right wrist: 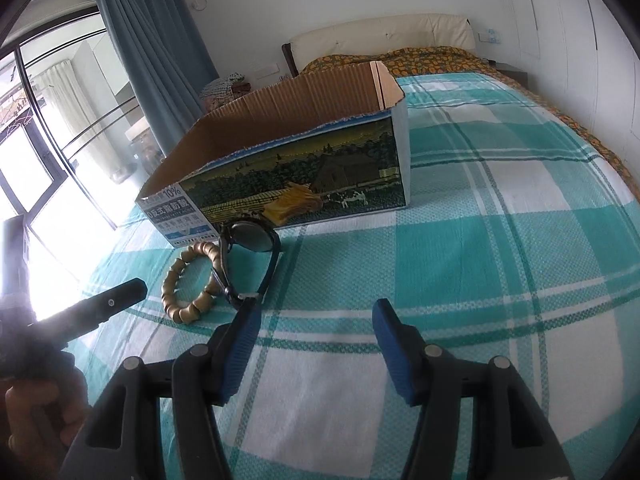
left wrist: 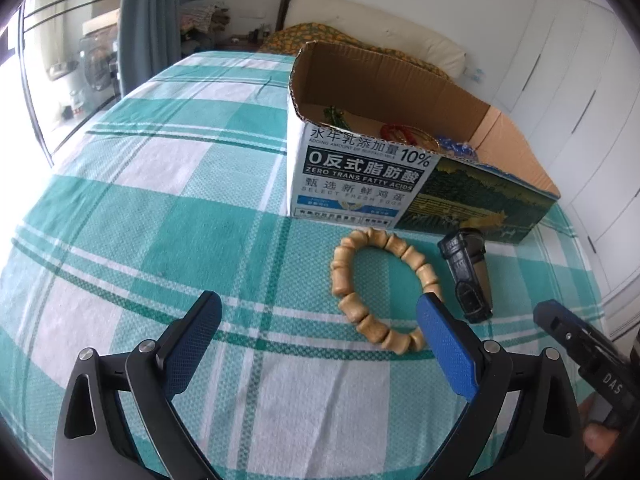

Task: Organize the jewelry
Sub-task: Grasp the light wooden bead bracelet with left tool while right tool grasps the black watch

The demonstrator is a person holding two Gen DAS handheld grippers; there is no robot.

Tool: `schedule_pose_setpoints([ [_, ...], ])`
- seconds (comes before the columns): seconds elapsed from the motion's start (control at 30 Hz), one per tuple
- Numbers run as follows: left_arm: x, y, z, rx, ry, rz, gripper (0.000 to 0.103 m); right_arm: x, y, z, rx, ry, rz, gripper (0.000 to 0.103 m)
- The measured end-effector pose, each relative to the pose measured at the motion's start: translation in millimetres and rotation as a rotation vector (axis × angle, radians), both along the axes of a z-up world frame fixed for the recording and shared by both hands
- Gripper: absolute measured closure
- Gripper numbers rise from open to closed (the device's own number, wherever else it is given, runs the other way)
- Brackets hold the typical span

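Note:
A wooden bead bracelet lies on the checked bedspread in front of an open cardboard box. A black wristwatch lies just right of it. The box holds a red bangle, gold bangles, green beads and blue beads. My left gripper is open and empty, its right finger beside the bracelet. In the right wrist view the bracelet and watch lie left of centre before the box. My right gripper is open and empty, its left fingertip close to the watch strap.
The teal and white checked bedspread covers the bed. Pillows and a headboard are at the far end. A window and blue curtain are to the left, white wardrobes to the right.

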State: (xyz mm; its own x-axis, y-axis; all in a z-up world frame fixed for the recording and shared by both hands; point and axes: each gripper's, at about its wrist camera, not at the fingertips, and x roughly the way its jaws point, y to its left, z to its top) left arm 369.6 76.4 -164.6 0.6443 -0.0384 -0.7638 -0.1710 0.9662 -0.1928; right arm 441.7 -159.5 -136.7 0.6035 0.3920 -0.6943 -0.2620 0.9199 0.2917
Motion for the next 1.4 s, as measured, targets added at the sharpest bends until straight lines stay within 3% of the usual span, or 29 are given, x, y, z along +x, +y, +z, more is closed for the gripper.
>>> schedule_pose_setpoints([
  [0.1, 15, 2, -9, 0.032, 0.028, 0.023, 0.005, 26, 17, -3, 0.006, 0.029, 0.049, 0.067],
  [0.2, 21, 0, -16, 0.069, 0.052, 0.014, 0.005, 45, 35, -11, 0.01, 0.076, 0.102, 0.078],
  [0.3, 25, -7, -22, 0.121, 0.07, -0.014, 0.005, 54, 52, -19, -0.04, 0.107, 0.142, 0.08],
  [0.37, 25, -14, -25, 0.165, 0.071, -0.03, 0.007, 54, 61, -22, -0.104, 0.094, 0.15, 0.093],
  [0.4, 24, -17, -24, 0.174, 0.066, -0.04, 0.009, 51, 63, -21, -0.123, 0.081, 0.153, 0.095],
  [0.5, 19, -23, -21, 0.182, 0.038, -0.073, 0.029, 42, 61, -16, -0.16, 0.055, 0.143, 0.098],
  [0.67, 3, -31, -18, 0.169, 0.005, -0.147, 0.083, 11, 28, -6, -0.218, 0.033, 0.077, 0.098],
  [0.77, -6, -33, -17, 0.145, 0.0, -0.184, 0.087, -14, -1, -5, -0.244, 0.04, 0.036, 0.098],
  [0.93, -39, -38, -13, 0.109, 0.018, -0.23, 0.088, -51, -43, -6, -0.226, 0.058, -0.015, 0.098],
  [1.1, -63, -44, -11, 0.099, 0.022, -0.231, 0.086, -62, -53, -10, -0.19, 0.067, -0.022, 0.096],
  [1.13, -65, -45, -12, 0.104, 0.024, -0.227, 0.081, -59, -54, -11, -0.187, 0.07, -0.022, 0.094],
  [1.27, -67, -45, -9, 0.127, 0.013, -0.195, 0.045, -62, -52, -8, -0.19, 0.052, -0.029, 0.081],
  [1.3, -68, -45, -9, 0.131, 0.012, -0.188, 0.042, -62, -51, -8, -0.196, 0.05, -0.027, 0.074],
  [1.4, -58, -37, -13, 0.141, 0.039, -0.175, 0.041, -62, -47, -9, -0.218, 0.052, -0.019, 0.073],
])
